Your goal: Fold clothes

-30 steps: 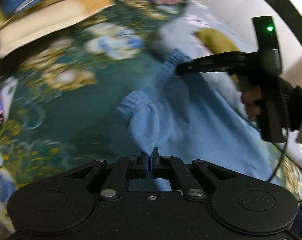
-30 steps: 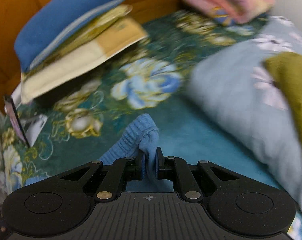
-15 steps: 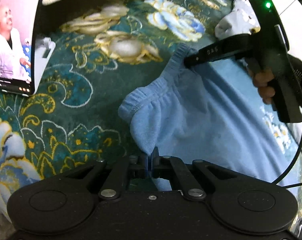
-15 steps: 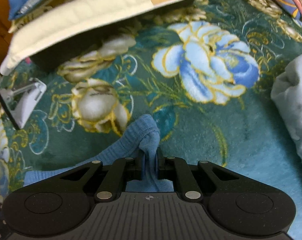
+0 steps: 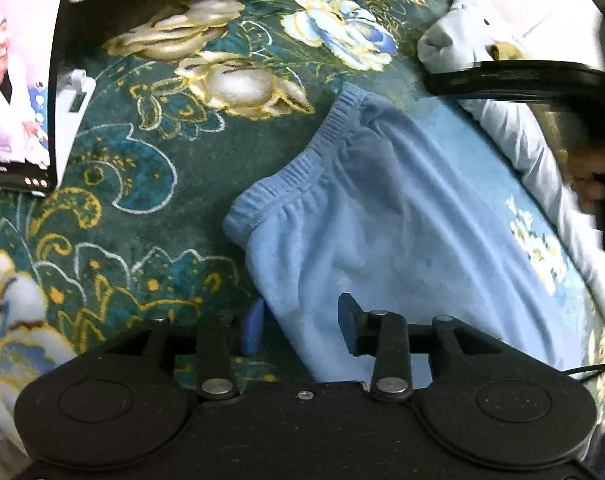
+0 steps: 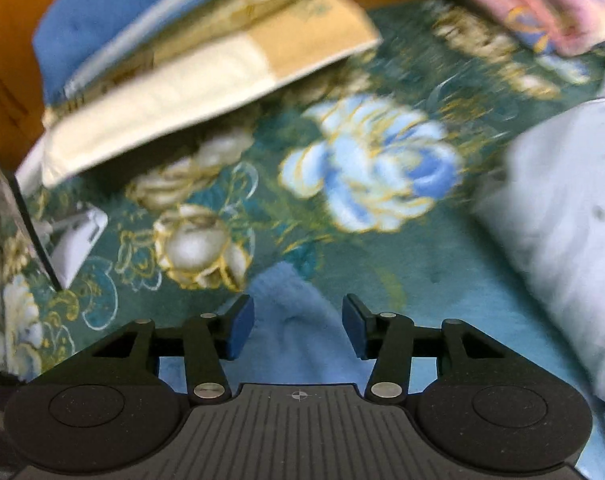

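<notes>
Both grippers, the left gripper [image 5: 300, 322] and the right gripper [image 6: 298, 326], have their fingers spread apart and hold nothing. Under them the light blue garment [image 5: 382, 216] lies flat on the floral blanket [image 5: 150, 168], its ribbed waistband [image 5: 302, 164] near the phone [image 5: 14, 76].

Beneath your grippers spreads a dark green blanket [image 5: 206, 152] patterned with blue, cream and gold-outlined flowers. On it lies your light blue garment [image 5: 382, 220], plain but for a small patch of white and yellow flowers [image 5: 538, 252]. Your left gripper [image 5: 300, 328] and right gripper [image 6: 298, 326] are black with blue pads [image 6: 238, 328]. Ahead you see a blue, cream and tan pillow stack [image 6: 190, 52], a pink bundle [image 6: 530, 4], a pale grey cloth [image 6: 566, 216] and orange-brown wood [image 6: 10, 32].
</notes>
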Available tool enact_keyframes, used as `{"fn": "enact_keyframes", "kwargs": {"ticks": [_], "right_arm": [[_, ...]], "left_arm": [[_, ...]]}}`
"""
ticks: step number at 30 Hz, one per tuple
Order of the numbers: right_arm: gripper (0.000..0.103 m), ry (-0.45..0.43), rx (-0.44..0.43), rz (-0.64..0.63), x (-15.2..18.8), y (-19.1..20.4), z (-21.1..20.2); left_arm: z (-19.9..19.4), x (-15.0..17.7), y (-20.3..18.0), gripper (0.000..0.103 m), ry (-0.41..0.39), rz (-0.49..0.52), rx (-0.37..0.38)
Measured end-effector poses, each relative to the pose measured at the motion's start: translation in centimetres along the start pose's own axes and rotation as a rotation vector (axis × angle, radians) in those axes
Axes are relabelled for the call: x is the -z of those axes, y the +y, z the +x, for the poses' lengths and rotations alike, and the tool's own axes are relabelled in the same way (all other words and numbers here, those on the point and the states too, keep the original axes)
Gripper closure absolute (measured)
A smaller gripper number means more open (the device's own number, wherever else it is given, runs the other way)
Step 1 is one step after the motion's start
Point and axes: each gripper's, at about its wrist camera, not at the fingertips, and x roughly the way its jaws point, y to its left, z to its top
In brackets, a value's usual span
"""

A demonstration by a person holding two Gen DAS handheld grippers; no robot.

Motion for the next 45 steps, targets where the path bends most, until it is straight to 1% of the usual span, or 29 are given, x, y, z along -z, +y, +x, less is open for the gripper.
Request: {"fn": "enact_keyframes", "kwargs": {"ticks": [1,2,3,4,5,6,8,10,11,13,15,16,20,21,23,25,29,31,32,33,34,35,36,37,38,39,40,41,45], "right_arm": [[0.049,-0.020,0.007,0.014,0.3,-0.3,-1.1],[0.044,-0.041,0.014,0.028,0.5,-0.7,-2.1],[0.044,-0.061,0.021,0.041,0.8,-1.0,-3.2],[0.044,-0.086,0.044,0.079,1.9,-1.5,-4.7],[0.044,-0.115,0.077,0.136,3.8,-2.2,-6.6],[0.044,-0.134,0.115,0.210,6.2,-2.8,-8.6],[0.044,-0.156,0.196,0.382,12.0,-3.9,-12.3],[0.044,-0.148,0.270,0.550,18.4,-4.4,-15.3],[0.044,-0.134,0.311,0.637,21.9,-4.4,-16.7],[0.044,-0.074,0.387,0.816,29.0,-3.8,-19.0],[0.047,-0.019,0.455,0.982,35.5,-2.6,-20.9],[0.047,-0.006,0.477,1.058,37.9,-2.0,-21.5],[0.048,0.005,0.530,1.345,45.9,0.5,-23.1],[0.048,0.000,0.533,1.405,47.4,1.0,-23.1],[0.050,-0.034,0.513,1.491,48.8,1.4,-22.5],[0.050,-0.077,0.497,1.569,49.9,1.8,-21.8],[0.049,-0.190,0.481,1.678,51.2,1.9,-21.0],[0.048,-0.239,0.464,1.719,51.6,1.6,-20.7],[0.054,-0.264,0.456,1.739,51.8,1.4,-20.6],[0.064,-0.289,0.448,1.759,52.0,1.2,-20.5],[0.080,-0.315,0.439,1.779,52.3,1.1,-20.4],[0.088,-0.340,0.430,1.799,52.5,0.9,-20.3],[0.094,-0.365,0.421,1.819,52.7,0.7,-20.2],[0.099,-0.382,0.415,1.838,52.8,0.6,-20.2],[0.099,-0.390,0.411,1.852,52.8,0.5,-20.2],[0.099,-0.392,0.409,1.853,52.6,0.3,-20.4],[0.100,-0.391,0.409,1.850,52.4,0.1,-20.5],[0.100,-0.387,0.413,1.838,52.1,0.0,-20.9],[0.100,-0.366,0.451,1.745,50.3,-0.9,-23.1]], "left_arm": [[-0.1,-0.1,0.1,0.063,0.002,-0.001,0.001],[-0.1,-0.2,0.2,0.061,0.004,-0.006,0.002],[-0.1,-0.3,0.3,0.061,0.007,-0.018,0.005],[0.0,-0.4,0.4,0.060,0.009,-0.031,0.009],[0.1,-0.6,0.5,0.059,0.013,-0.047,0.019],[0.4,-0.6,0.7,0.057,0.019,-0.071,0.032],[1.0,-0.5,1.1,0.057,0.027,-0.106,0.044],[1.7,-0.3,1.6,0.057,0.031,-0.139,0.042],[1.9,-0.2,1.8,0.057,0.033,-0.161,0.037],[2.1,0.1,2.3,0.058,0.028,-0.207,0.036],[2.1,0.1,2.4,0.059,0.015,-0.209,0.039],[2.1,0.1,2.2,0.059,0.009,-0.194,0.033],[2.8,-0.3,1.4,0.060,0.013,-0.151,0.015],[3.0,-0.3,1.3,0.060,0.015,-0.148,0.011],[3.3,-0.3,0.9,0.060,0.019,-0.139,0.001],[3.5,-0.3,0.4,0.060,0.019,-0.127,-0.009],[3.9,-0.4,-0.2,0.060,0.026,-0.118,-0.001],[4.1,-0.6,-0.4,0.062,0.025,-0.111,0.005],[4.1,-0.7,-0.4,0.063,0.025,-0.111,0.009],[4.2,-0.7,-0.3,0.066,0.023,-0.115,0.013],[4.2,-0.8,-0.2,0.067,0.020,-0.120,0.018],[4.2,-0.9,0.0,0.070,0.017,-0.133,0.025],[4.2,-0.9,0.3,0.073,0.011,-0.154,0.034],[4.1,-1.0,0.6,0.075,0.005,-0.177,0.044],[4.0,-1.0,0.9,0.078,-0.001,-0.203,0.053],[3.9,-1.1,1.2,0.089,-0.007,-0.229,0.062],[3.7,-1.1,1.4,0.096,-0.014,-0.237,0.062],[3.5,-1.2,1.4,0.100,-0.022,-0.242,0.060],[2.6,-1.6,0.2,0.102,-0.036,-0.174,0.014]]}}
